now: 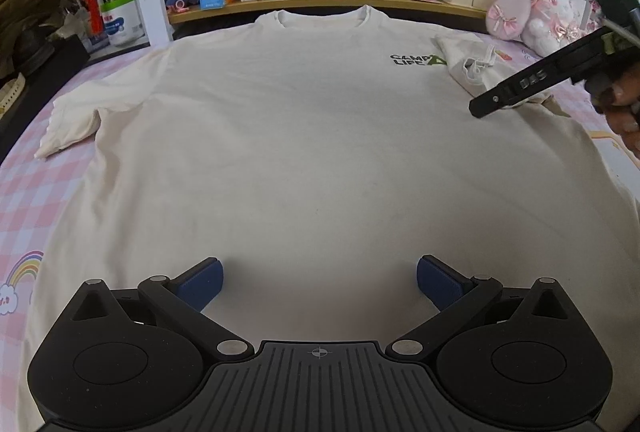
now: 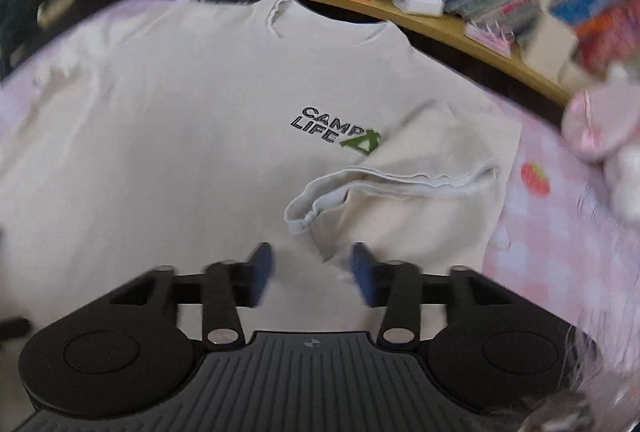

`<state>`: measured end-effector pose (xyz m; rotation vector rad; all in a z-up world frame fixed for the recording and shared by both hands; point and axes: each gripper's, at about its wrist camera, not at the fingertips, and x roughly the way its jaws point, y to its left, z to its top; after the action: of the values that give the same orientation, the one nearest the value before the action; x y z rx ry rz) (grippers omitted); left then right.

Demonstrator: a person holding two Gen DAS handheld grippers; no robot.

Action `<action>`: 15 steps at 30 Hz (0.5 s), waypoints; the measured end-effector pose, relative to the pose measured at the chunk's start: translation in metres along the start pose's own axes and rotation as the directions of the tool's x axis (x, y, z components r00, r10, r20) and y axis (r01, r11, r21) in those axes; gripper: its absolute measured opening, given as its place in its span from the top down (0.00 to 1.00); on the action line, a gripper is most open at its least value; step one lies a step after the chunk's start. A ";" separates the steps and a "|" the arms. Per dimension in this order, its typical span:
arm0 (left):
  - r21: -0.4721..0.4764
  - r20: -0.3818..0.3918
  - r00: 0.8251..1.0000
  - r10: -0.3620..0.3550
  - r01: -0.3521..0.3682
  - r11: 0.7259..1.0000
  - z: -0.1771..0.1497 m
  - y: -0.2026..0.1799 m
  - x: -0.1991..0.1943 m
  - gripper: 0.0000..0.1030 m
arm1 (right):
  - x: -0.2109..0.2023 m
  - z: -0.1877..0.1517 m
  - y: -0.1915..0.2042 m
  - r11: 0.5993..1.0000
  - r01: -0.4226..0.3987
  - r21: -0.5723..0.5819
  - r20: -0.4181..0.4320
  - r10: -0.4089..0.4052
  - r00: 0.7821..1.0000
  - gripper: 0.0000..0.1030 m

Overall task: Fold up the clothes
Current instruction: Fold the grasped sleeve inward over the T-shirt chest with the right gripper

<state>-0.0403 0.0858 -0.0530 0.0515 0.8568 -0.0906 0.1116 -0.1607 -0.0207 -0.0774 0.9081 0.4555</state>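
Note:
A cream T-shirt point(image 1: 304, 136) with a "CAMP LIFE" print point(image 1: 416, 60) lies face up on a pink checked bed, neck toward the shelf. Its left sleeve point(image 1: 68, 124) is spread out; the right sleeve point(image 2: 404, 184) is folded inward over the chest. My left gripper point(image 1: 320, 280) hovers open over the shirt's lower middle, nothing between its blue pads point(image 1: 206, 282). My right gripper point(image 2: 314, 272) is open just above the folded sleeve's cuff, holding nothing. In the left wrist view the right gripper point(image 1: 520, 88) shows at the shirt's right edge, held by a hand point(image 1: 620, 104).
A wooden shelf point(image 1: 320, 6) with books and boxes runs behind the shirt's collar. A pink plush toy point(image 1: 536, 12) sits at the back right. Pen holders and a white tub point(image 1: 120, 18) stand at the back left. Pink checked sheet point(image 1: 24, 192) shows on both sides.

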 end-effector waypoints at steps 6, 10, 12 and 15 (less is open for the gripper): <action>-0.003 0.007 1.000 0.002 -0.002 1.000 -0.001 0.000 0.000 0.00 | -0.011 0.002 -0.007 0.999 -0.033 0.026 0.020 0.032 0.999 0.54; -0.002 0.007 1.000 0.003 -0.003 1.000 -0.001 0.000 0.000 0.00 | -0.009 0.026 -0.025 0.983 -0.018 0.183 0.076 0.005 0.997 0.52; -0.002 0.011 1.000 0.003 -0.003 1.000 -0.002 0.000 0.000 0.00 | 0.002 0.039 -0.045 0.952 -0.005 0.308 0.069 -0.017 0.997 0.51; -0.001 0.013 1.000 0.002 -0.002 1.000 -0.003 0.000 -0.001 0.00 | 0.022 0.048 -0.074 0.872 -0.005 0.489 0.027 -0.009 1.000 0.51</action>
<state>-0.0428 0.0863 -0.0543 0.0510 0.8439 -0.0881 0.1892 -0.2073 -0.0175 0.3933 0.9723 0.2115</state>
